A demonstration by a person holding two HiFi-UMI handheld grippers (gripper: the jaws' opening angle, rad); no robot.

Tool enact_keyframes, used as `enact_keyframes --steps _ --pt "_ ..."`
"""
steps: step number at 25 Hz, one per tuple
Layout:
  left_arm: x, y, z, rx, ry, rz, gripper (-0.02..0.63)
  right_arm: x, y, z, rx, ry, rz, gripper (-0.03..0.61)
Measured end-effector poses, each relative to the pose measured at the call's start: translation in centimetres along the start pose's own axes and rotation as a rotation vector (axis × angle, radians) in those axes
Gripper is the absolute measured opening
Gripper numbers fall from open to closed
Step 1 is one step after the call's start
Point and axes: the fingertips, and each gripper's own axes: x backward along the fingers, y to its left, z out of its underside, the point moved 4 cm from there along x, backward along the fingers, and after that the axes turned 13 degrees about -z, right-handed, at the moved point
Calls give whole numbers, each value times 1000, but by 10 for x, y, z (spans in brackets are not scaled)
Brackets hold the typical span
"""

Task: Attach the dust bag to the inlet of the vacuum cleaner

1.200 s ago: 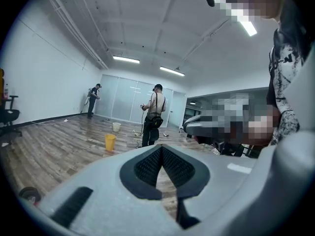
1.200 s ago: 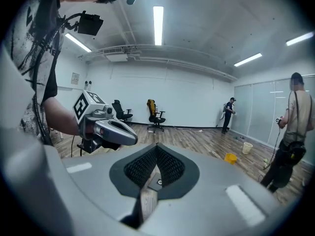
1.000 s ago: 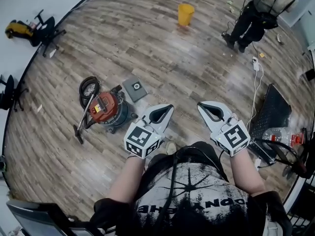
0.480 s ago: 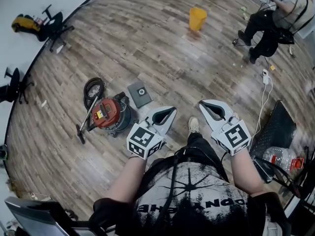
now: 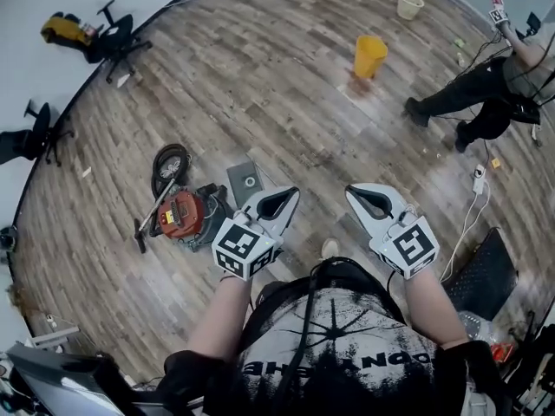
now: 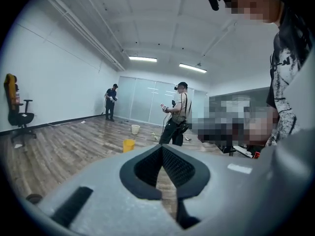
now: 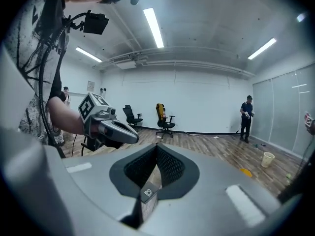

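Note:
A red canister vacuum cleaner (image 5: 184,215) stands on the wooden floor with its black hose (image 5: 170,161) coiled behind it and its wand (image 5: 149,224) lying to the left. The dust bag (image 5: 245,180), a flat grey square with a round hole, lies on the floor just right of the vacuum. My left gripper (image 5: 295,191) hangs in the air just right of the bag, shut and empty. My right gripper (image 5: 349,189) is level with it further right, also shut and empty. Through the notch of the right gripper (image 7: 156,145) a grey square with a hole (image 7: 148,192) shows. The left gripper (image 6: 161,146) points across the room.
A yellow bucket (image 5: 370,55) and a cream bucket (image 5: 409,4) stand far ahead. Another person (image 5: 486,94) stands at the far right near a cable and power strip (image 5: 477,180). Office chairs (image 5: 113,33) line the left wall. A black mat (image 5: 486,271) lies at my right.
The wearer has walked forward with both grippers held shut in front. The vacuum and dust bag now lie closer below the left gripper. The other person has shifted right.

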Motion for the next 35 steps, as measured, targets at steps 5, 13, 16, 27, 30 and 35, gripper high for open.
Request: enact_keyframes --steps 5,13,16,27,30,35 --pt "-40 -8 -20 -9 -8 -34 0 10 -41 -2 8 -22 -49 5" --pt "-80 4 -16 -38 35 -103 0 -6 -94 22 -5 -26 -128 5" --pt "-78 25 -10 -26 49 -137 0 -31 -101 20 0 -8 -167 5" --pt "-87 160 -36 56 -7 -265 0 -172 -157 -39 112 17 -346 5" --pt "-82 204 -43 68 -23 -295 0 -223 -168 -56 159 38 -392 5" --pt "-73 261 -58 72 -43 -361 0 -289 -179 -86 210 -3 -484 5"
